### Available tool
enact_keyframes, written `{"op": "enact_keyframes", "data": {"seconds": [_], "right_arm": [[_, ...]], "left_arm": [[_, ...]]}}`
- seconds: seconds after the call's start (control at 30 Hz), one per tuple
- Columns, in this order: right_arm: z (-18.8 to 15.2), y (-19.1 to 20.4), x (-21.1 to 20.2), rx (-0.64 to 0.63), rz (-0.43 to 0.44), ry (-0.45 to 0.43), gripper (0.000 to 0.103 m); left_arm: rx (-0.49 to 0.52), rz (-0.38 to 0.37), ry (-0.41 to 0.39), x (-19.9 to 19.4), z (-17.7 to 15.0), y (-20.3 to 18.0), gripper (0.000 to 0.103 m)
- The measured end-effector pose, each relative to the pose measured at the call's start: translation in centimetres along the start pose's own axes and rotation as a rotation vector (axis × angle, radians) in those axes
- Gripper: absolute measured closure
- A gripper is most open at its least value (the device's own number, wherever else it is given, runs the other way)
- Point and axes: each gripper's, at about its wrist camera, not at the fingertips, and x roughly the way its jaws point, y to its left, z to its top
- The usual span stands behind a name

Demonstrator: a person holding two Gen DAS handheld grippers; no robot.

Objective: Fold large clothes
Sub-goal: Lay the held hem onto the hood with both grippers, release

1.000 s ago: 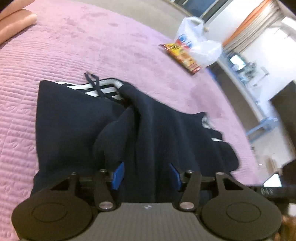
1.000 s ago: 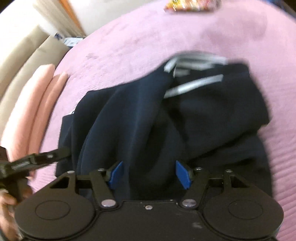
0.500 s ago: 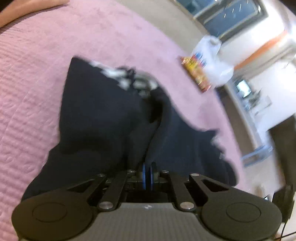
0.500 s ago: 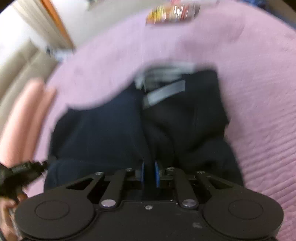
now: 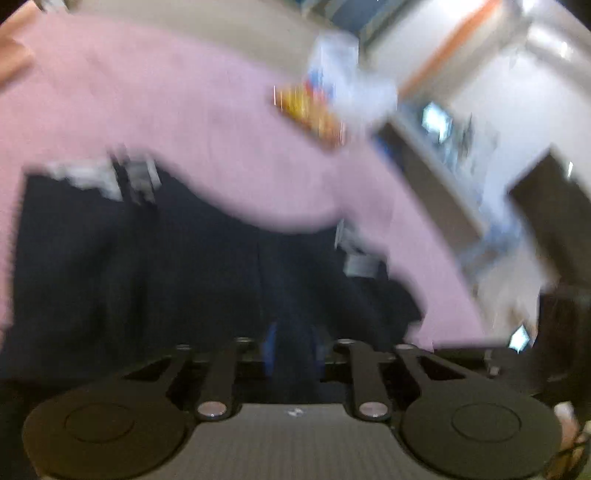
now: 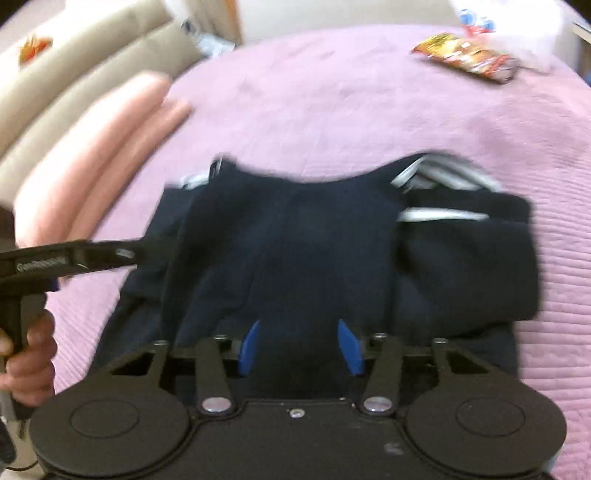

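Observation:
A navy garment [image 5: 147, 258] with white stripes lies spread on the pink bed cover [image 5: 147, 110]. My left gripper [image 5: 293, 350] has a fold of its near edge pinched between the blue pads, and the jaws are opening slightly. The left wrist view is blurred. In the right wrist view the garment [image 6: 314, 240] stretches out ahead. My right gripper [image 6: 298, 347] has its pads wide apart, with dark fabric lying loose between them. The left gripper [image 6: 159, 247] reaches the garment's left edge from the side, with a person's hand [image 6: 29, 354] on its handle.
A snack packet [image 6: 465, 61] and a white plastic bag [image 6: 517, 29] lie at the bed's far corner. Pink pillows [image 6: 99, 147] and beige cushions [image 6: 74, 74] line the left side. The bed cover [image 6: 332, 92] stretches beyond the garment. Furniture stands off the bed's right side.
Both grippers closed on the bunched fabric half a second ago. The right pads have since spread apart again. The garment now lies wider and flatter, and the left view has swung.

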Motion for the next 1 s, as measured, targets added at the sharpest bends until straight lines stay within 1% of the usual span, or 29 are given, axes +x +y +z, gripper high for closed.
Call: {"op": "enact_keyframes", "data": {"seconds": [0.03, 0.1, 0.13, 0.17, 0.2, 0.23, 0.27, 0.3, 0.33, 0.37, 0.43, 0.5, 0.57, 0.6, 0.63, 0.67, 0.7, 0.73, 0.8, 0.87, 0.93, 0.97, 1.0], "right_arm": [[-0.4, 0.1, 1.0, 0.006, 0.007, 0.026, 0.08], [-1.8, 0.0, 2.6, 0.021, 0.002, 0.086, 0.081], [-2.6, -0.1, 3.2, 0.023, -0.004, 0.109, 0.081], [-3.5, -0.2, 3.3, 0.024, -0.008, 0.112, 0.082], [-4.1, 0.0, 2.9, 0.023, -0.006, 0.1, 0.083], [-4.4, 0.1, 2.5, 0.017, -0.009, 0.095, 0.083], [-4.4, 0.3, 2.2, 0.017, -0.013, 0.098, 0.083], [-4.3, 0.5, 1.8, 0.025, -0.015, 0.1, 0.082], [-4.1, 0.4, 1.3, 0.036, -0.007, 0.089, 0.08], [-4.1, 0.8, 0.4, 0.043, 0.001, 0.07, 0.079], [-4.6, 1.7, -0.4, 0.053, -0.008, 0.059, 0.078], [-5.3, 2.2, 0.6, 0.058, -0.037, 0.091, 0.078], [-6.9, 2.2, 2.6, 0.084, -0.08, 0.162, 0.08], [-7.1, 2.3, 2.3, 0.094, -0.083, 0.135, 0.08], [-7.2, 2.4, 1.5, 0.099, -0.087, 0.127, 0.08], [-7.2, 2.5, 0.7, 0.112, -0.087, 0.121, 0.079], [-7.6, 2.5, -0.4, 0.129, -0.083, 0.105, 0.069], [-8.2, 2.3, -1.7, 0.141, -0.077, 0.087, 0.057], [-9.7, 2.1, -4.0, 0.152, -0.083, 0.065, 0.05], [-11.1, 1.8, -5.7, 0.159, -0.108, 0.072, 0.049], [-13.0, 1.4, -7.6, 0.19, -0.122, 0.083, 0.049], [-14.1, 1.1, -8.4, 0.207, -0.129, 0.089, 0.049], [-15.2, 0.9, -8.7, 0.219, -0.138, 0.094, 0.046]], "left_arm": [[-0.006, 0.025, 0.07, 1.6, -1.0, 0.3, 0.093], [-0.006, 0.055, 0.155, 2.7, -3.2, 1.0, 0.094], [-0.004, 0.073, 0.176, 2.7, -4.3, 1.3, 0.094], [-0.015, 0.081, 0.179, 2.6, -5.2, 1.7, 0.094], [-0.061, 0.06, 0.16, 2.0, -5.9, 2.2, 0.095], [-0.105, 0.04, 0.156, 1.5, -6.3, 2.9, 0.095], [-0.128, 0.032, 0.154, 0.9, -6.6, 2.9, 0.095], [-0.144, 0.023, 0.133, 0.0, -6.9, 2.8, 0.095], [-0.148, -0.002, 0.11, -0.7, -7.1, 2.6, 0.094], [-0.144, -0.023, 0.097, -1.4, -7.2, 2.3, 0.092], [-0.108, -0.001, 0.108, -2.3, -7.6, 1.6, 0.091], [-0.075, 0.033, 0.143, -2.1, -8.4, 1.7, 0.093], [-0.09, 0.013, 0.149, -3.0, -9.0, 2.0, 0.092], [-0.096, 0.006, 0.143, -3.6, -9.1, 2.3, 0.091], [-0.093, 0.011, 0.138, -4.7, -9.6, 2.5, 0.09], [-0.085, 0.023, 0.138, -5.6, -10.0, 2.5, 0.09], [-0.075, 0.036, 0.138, -6.8, -10.5, 2.6, 0.09], [-0.068, 0.044, 0.144, -7.9, -11.1, 2.8, 0.09], [-0.062, 0.046, 0.161, -9.8, -11.6, 3.1, 0.09], [-0.072, 0.059, 0.17, -12.6, -12.5, 3.3, 0.087], [-0.083, 0.076, 0.172, -15.1, -13.7, 4.3, 0.081], [-0.09, 0.095, 0.175, -16.1, -14.4, 4.3, 0.072], [-0.095, 0.116, 0.182, -17.1, -15.0, 4.4, 0.066]]}}
